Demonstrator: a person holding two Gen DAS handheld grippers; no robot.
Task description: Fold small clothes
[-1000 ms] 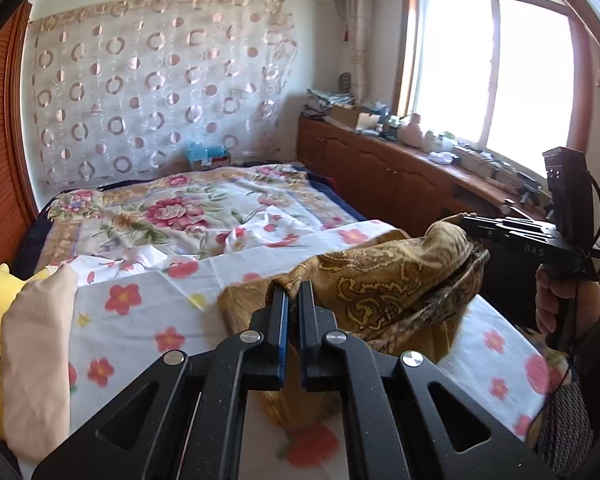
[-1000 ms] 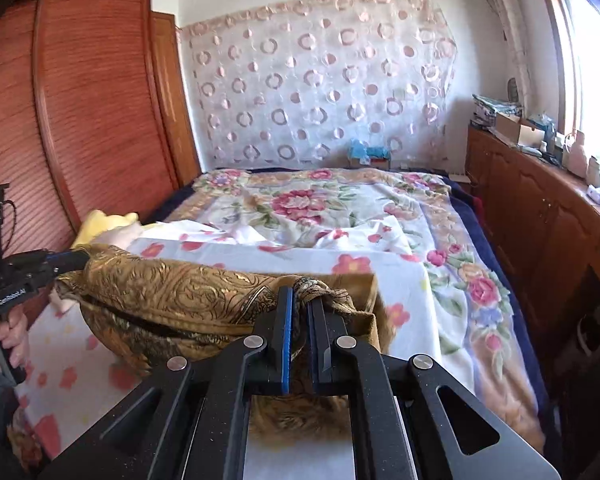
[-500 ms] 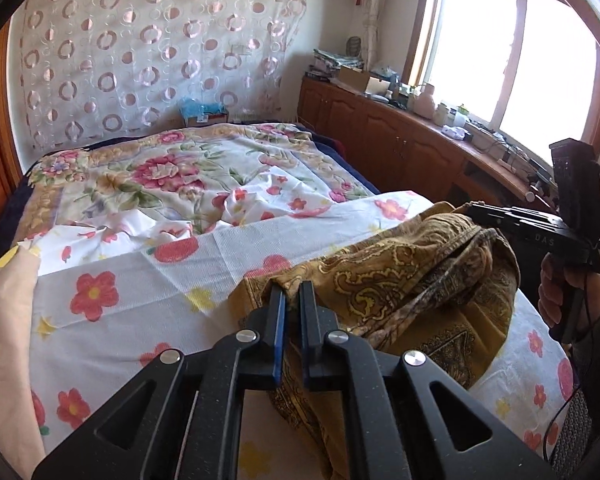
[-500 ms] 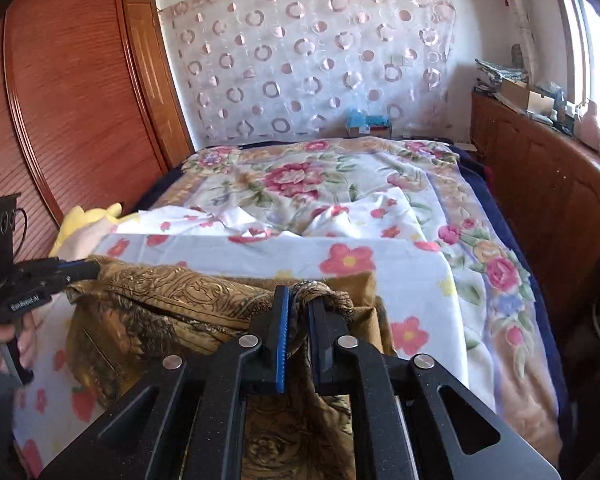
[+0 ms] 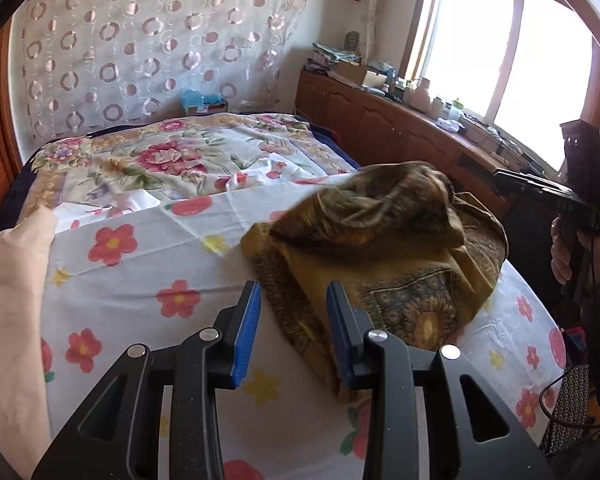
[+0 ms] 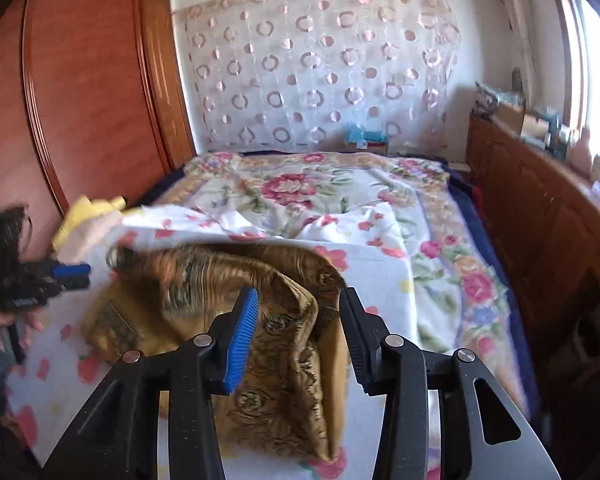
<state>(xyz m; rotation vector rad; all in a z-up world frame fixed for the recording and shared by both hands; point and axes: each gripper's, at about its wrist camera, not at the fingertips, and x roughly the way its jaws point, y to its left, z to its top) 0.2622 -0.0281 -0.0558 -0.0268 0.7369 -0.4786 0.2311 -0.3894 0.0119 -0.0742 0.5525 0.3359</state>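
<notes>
— Now, where do we see the mustard-gold paisley-patterned garment [image 5: 384, 248]?

— Crumpled in soft folds on the white flower-printed sheet [image 5: 148, 272] covering the bed; a second ago we held it stretched up between us.

— And our jaws?

— Both have just been opening. Our left gripper [image 5: 294, 328] stands spread, cloth edge between its blue pads, unpinched. Our right gripper [image 6: 300, 332] likewise, spread over a loose fold.

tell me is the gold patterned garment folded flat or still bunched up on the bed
Bunched up. The gold patterned garment lies doubled over in a loose, rumpled heap on the flowered sheet, with one layer humped over another and uneven edges.
</notes>
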